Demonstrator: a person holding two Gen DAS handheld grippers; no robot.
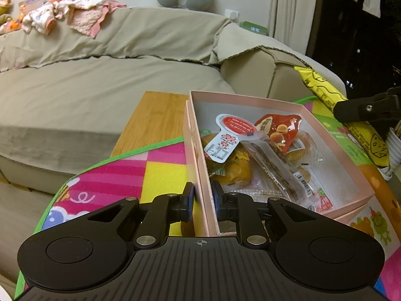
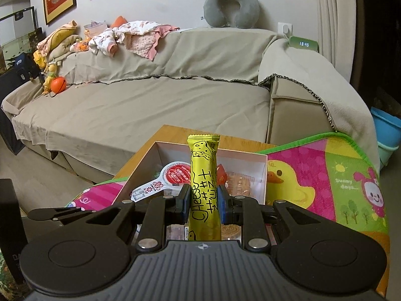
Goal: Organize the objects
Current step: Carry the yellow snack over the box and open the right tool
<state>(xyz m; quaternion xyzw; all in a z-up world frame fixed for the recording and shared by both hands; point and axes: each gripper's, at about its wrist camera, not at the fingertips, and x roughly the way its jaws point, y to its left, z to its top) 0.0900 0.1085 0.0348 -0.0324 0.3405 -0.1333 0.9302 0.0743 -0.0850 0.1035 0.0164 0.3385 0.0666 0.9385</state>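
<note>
A pink open box (image 1: 333, 135) holds several snack packets, among them a red packet (image 1: 278, 125) and a white and red tab-shaped sachet (image 1: 225, 135). My left gripper (image 1: 203, 200) is shut on the box's near left wall, one pad on each side. My right gripper (image 2: 204, 200) is shut on a yellow cheese snack stick (image 2: 204, 175), held upright above the box (image 2: 260, 160). The stick also shows at the right of the left wrist view (image 1: 323, 90).
The box sits on a colourful play mat (image 1: 155, 173) over a wooden table (image 1: 155, 115). A beige covered sofa (image 2: 150, 110) stands behind, with clothes and a grey neck pillow (image 2: 230, 10) on its back. A blue tub (image 2: 386, 130) is at the right.
</note>
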